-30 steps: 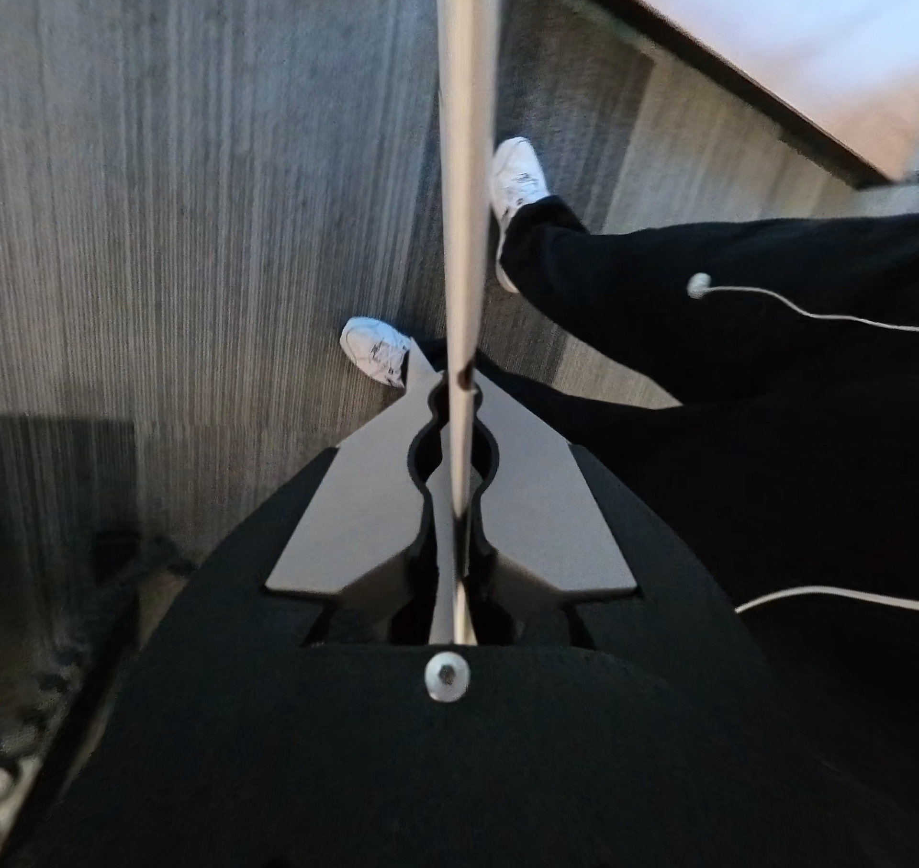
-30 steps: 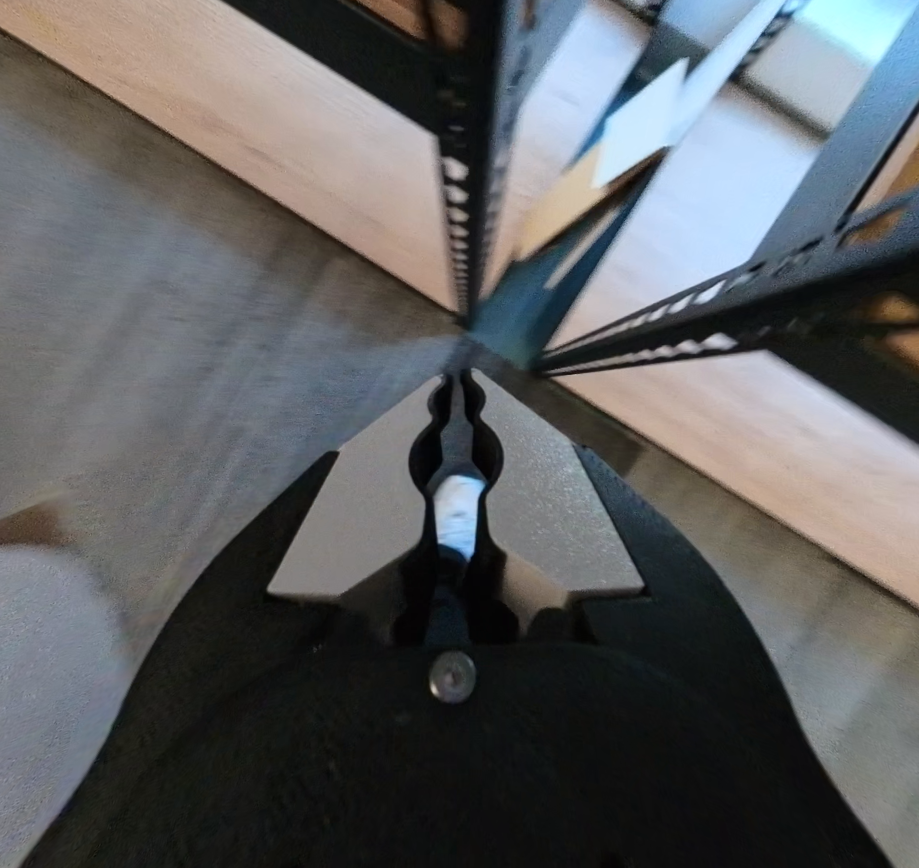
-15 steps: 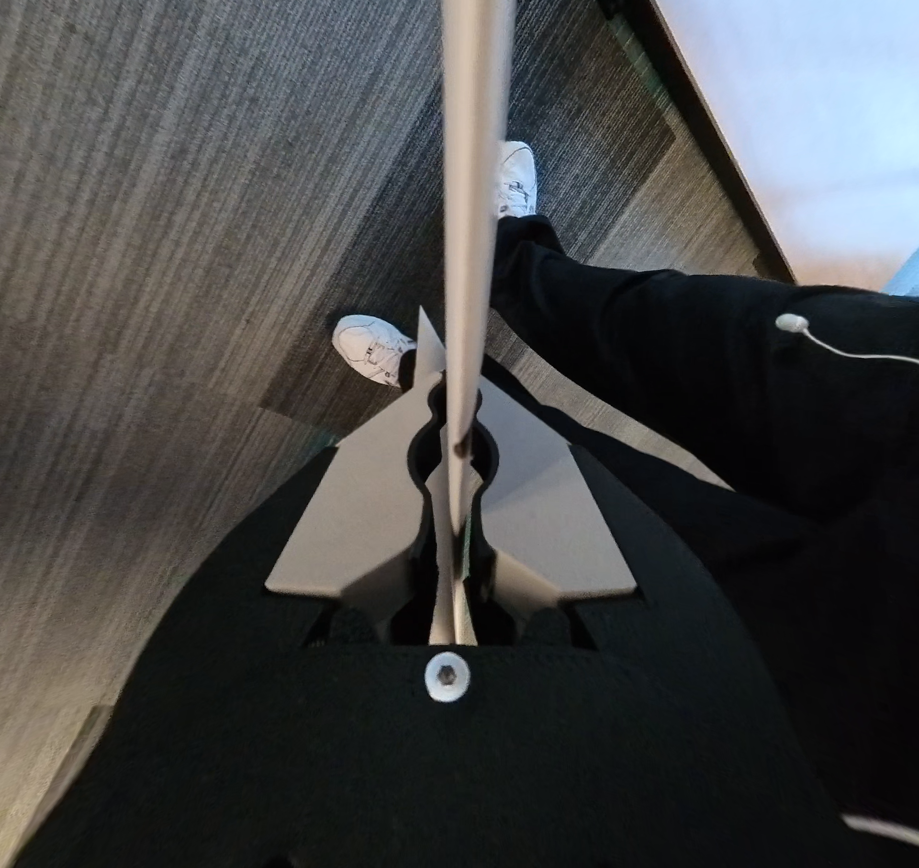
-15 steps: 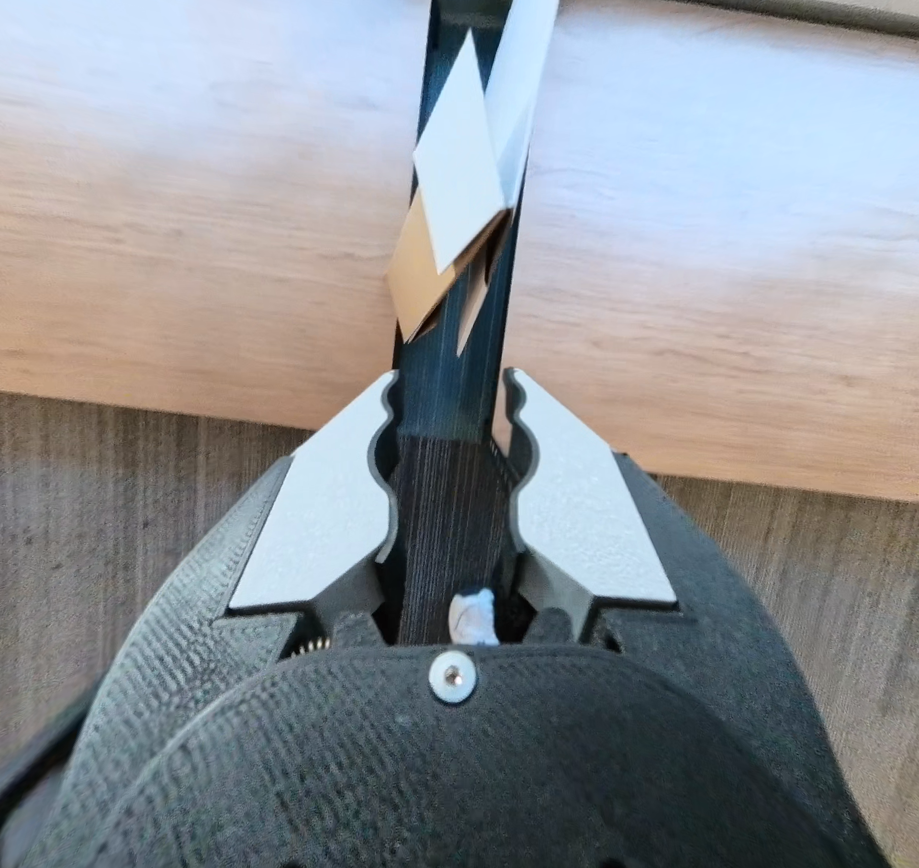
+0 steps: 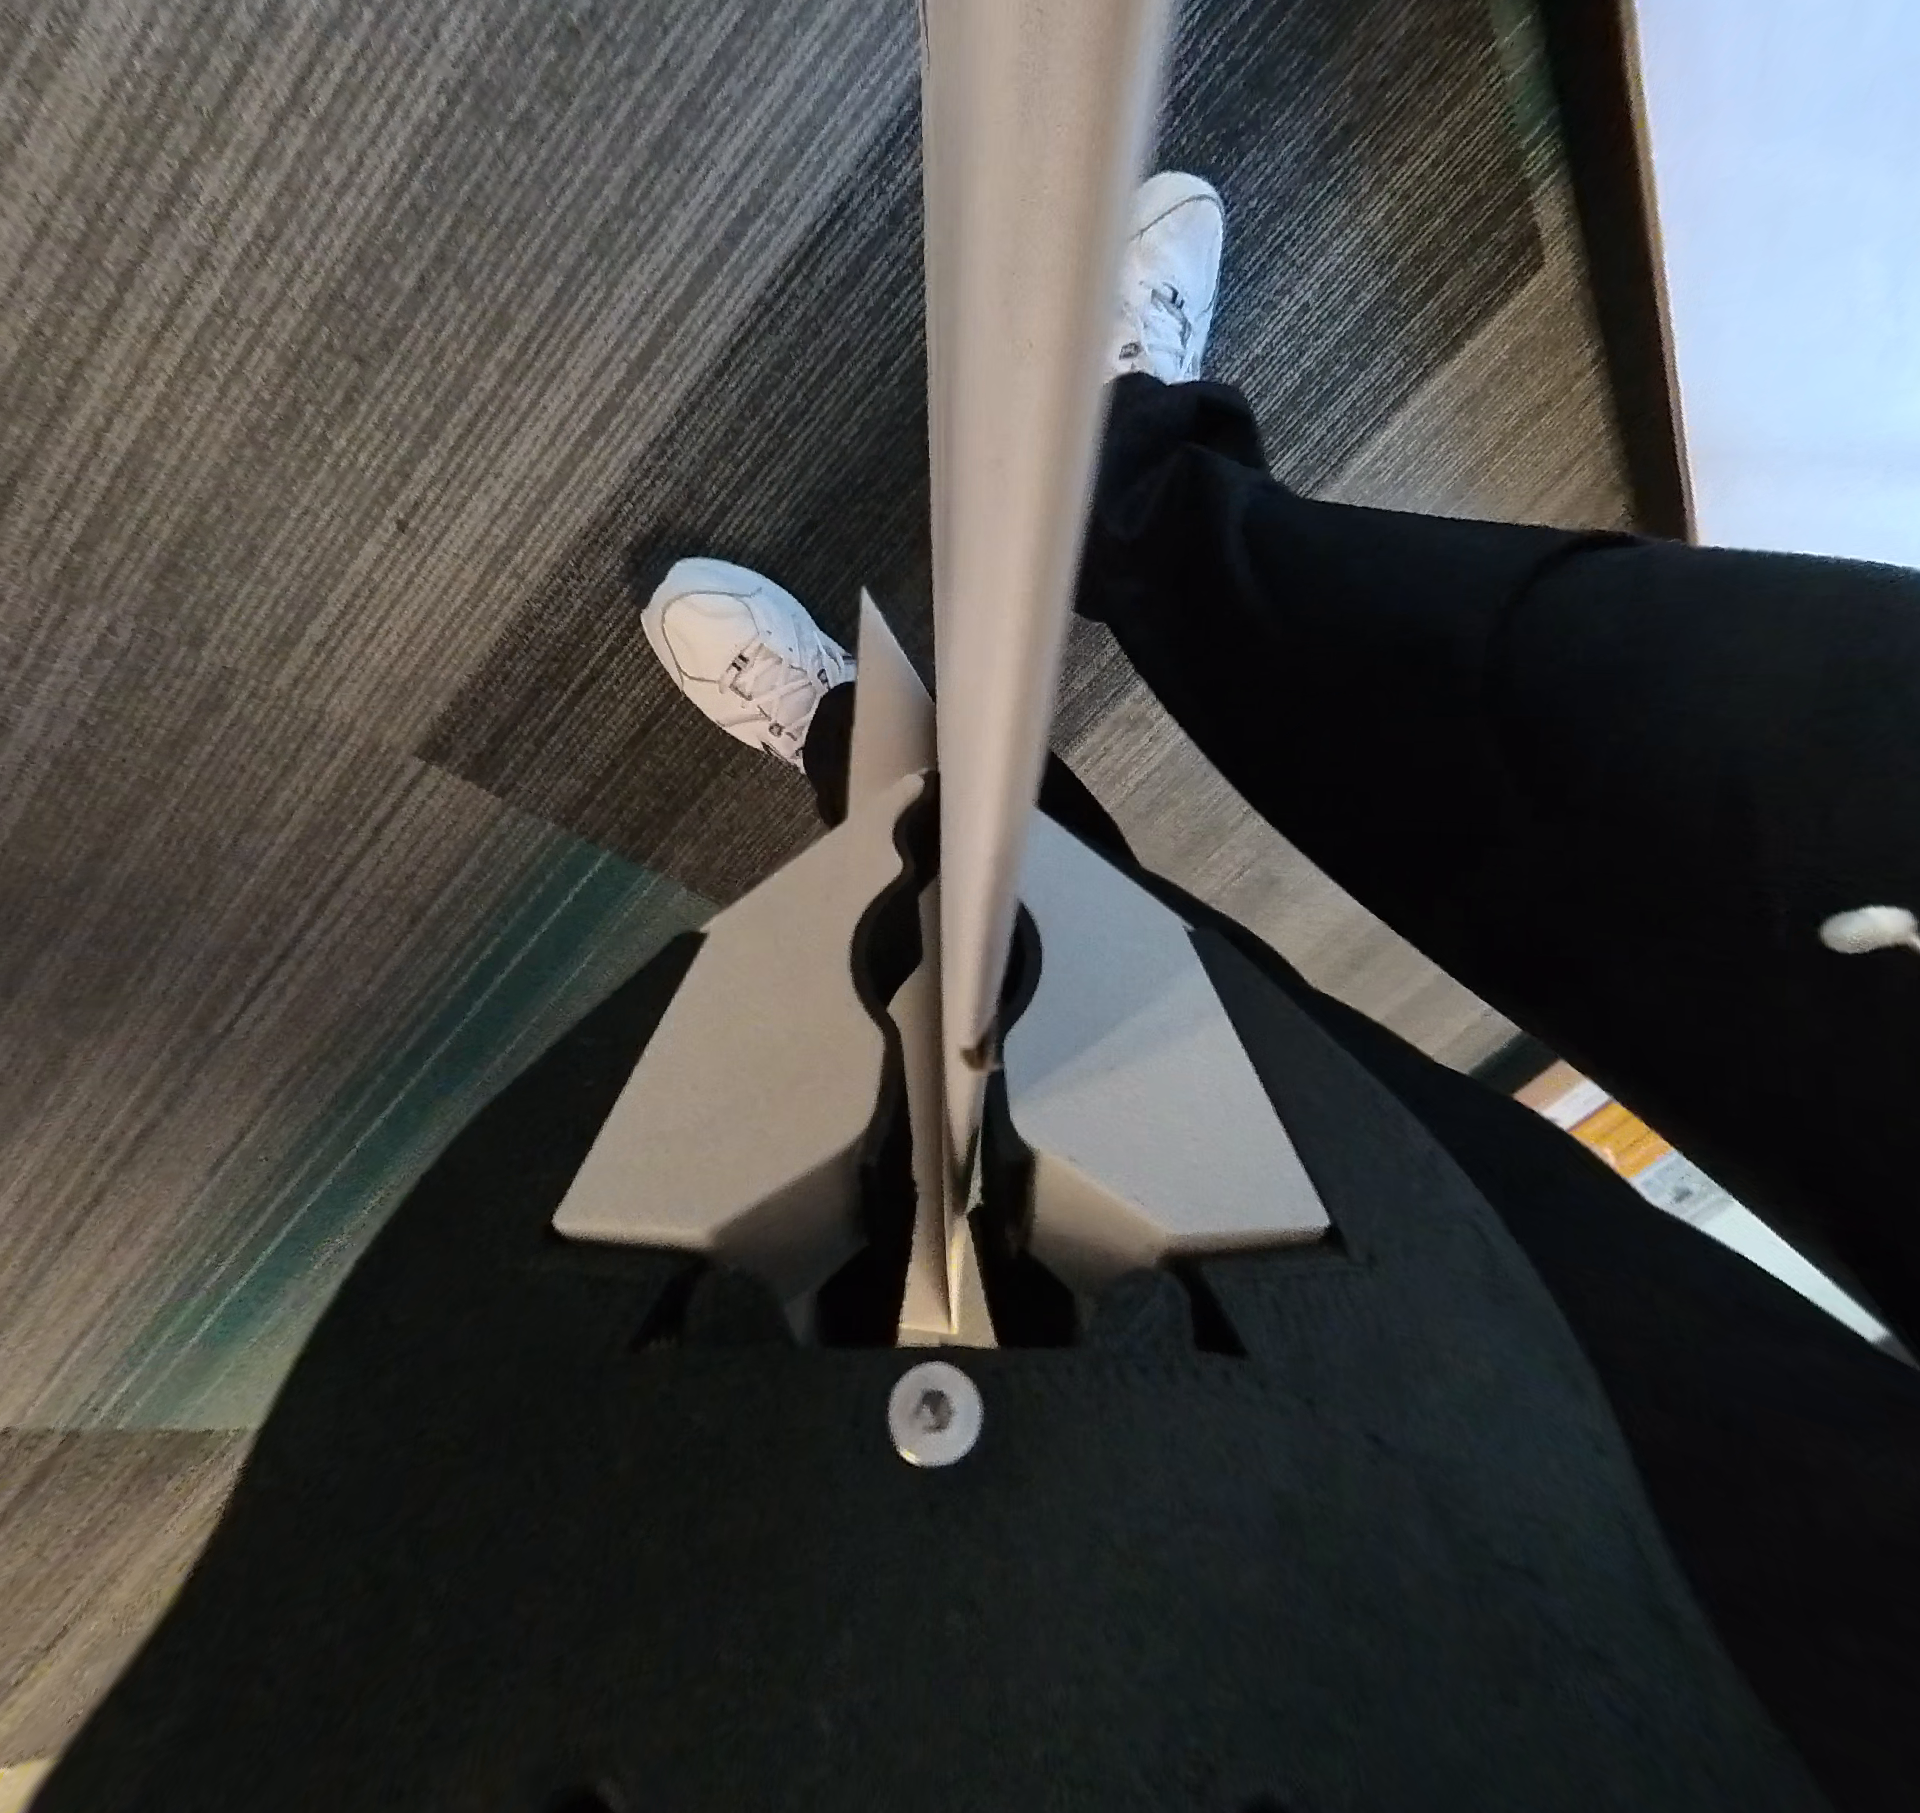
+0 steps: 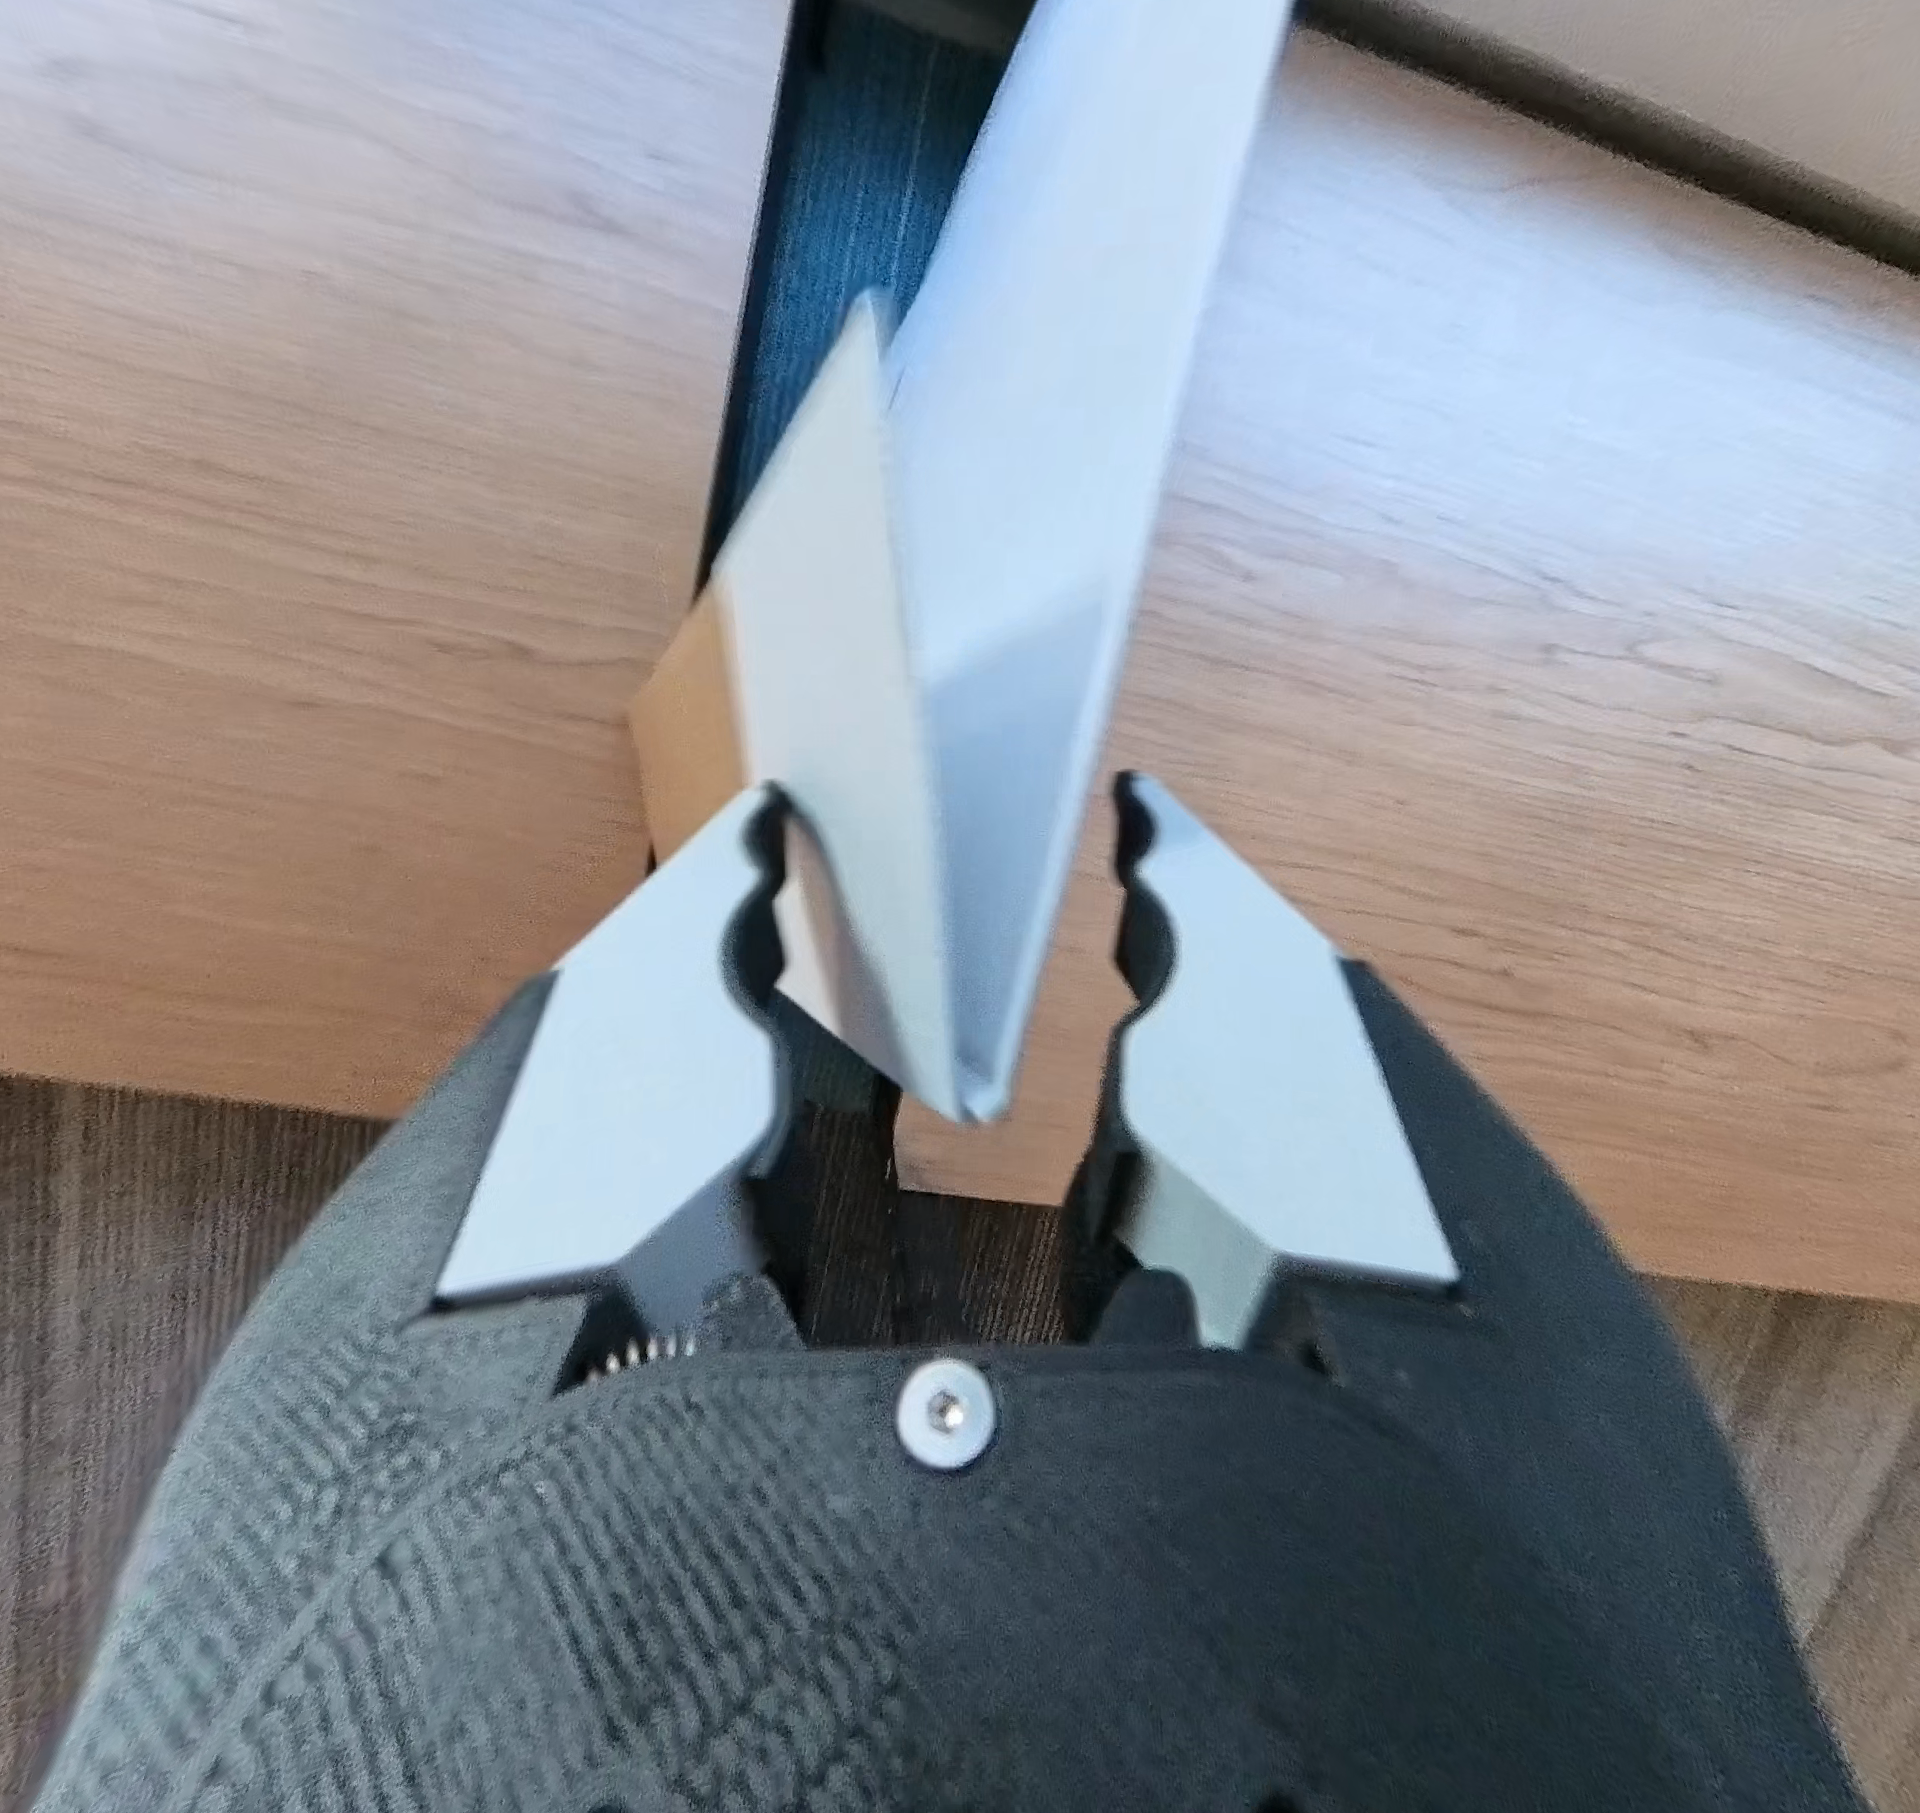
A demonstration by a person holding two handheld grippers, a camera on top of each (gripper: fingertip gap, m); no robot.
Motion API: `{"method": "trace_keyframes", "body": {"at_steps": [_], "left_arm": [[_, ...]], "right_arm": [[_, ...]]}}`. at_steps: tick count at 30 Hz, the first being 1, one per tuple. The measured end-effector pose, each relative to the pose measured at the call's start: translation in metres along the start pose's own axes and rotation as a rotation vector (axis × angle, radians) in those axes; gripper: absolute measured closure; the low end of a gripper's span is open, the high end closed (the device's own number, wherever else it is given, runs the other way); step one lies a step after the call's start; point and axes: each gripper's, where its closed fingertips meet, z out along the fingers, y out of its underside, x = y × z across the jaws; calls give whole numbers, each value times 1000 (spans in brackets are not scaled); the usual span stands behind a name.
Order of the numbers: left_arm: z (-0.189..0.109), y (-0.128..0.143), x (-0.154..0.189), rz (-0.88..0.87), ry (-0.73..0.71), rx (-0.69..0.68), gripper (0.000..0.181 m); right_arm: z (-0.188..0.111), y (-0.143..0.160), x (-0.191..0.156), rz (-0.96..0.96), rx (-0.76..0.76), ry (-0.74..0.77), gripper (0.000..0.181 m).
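While clamped edge-on in the left gripper [image 5: 961, 828], white folded card [image 5: 1023, 392] over grey carpet [image 5: 364, 361], near white sneakers [image 5: 743, 657]. Right gripper [image 6: 940, 890] spread wide around, not gripping, white folded card [image 6: 997, 558]; wooden shelf board [image 6: 1507, 641] behind.

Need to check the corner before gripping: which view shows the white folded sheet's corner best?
Right wrist view: the white folded sheet points its corner between the open right gripper. Left wrist view shows it only edge-on, clamped in the left gripper.

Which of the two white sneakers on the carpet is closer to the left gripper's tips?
The sneaker just left of the flat white sheet, almost beside the left gripper. The other sneaker lies farther off, right of the sheet.
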Motion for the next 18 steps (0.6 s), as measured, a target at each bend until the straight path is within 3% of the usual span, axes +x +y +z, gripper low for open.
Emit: {"method": "trace_keyframes", "body": {"at_steps": [1,3,6,8,13,18], "left_arm": [[6,3,-1,-8,4,-11,179],[15,10,-2,-16,13,-31,180],[23,19,1,-10,29,-55,180],[25,22,4,-1,45,-65,180],[16,20,11,41,105,-44,180],[-8,16,2,56,142,13,180]], "right_arm": [[7,2,-5,-6,-23,-35,137],[9,-5,-5,37,17,-60,156],[0,-7,-12,174,44,-133,170],[-11,3,-18,210,33,-136,175],[-53,27,-24,67,51,-44,175],[-92,65,-31,190,60,-47,175]]}}
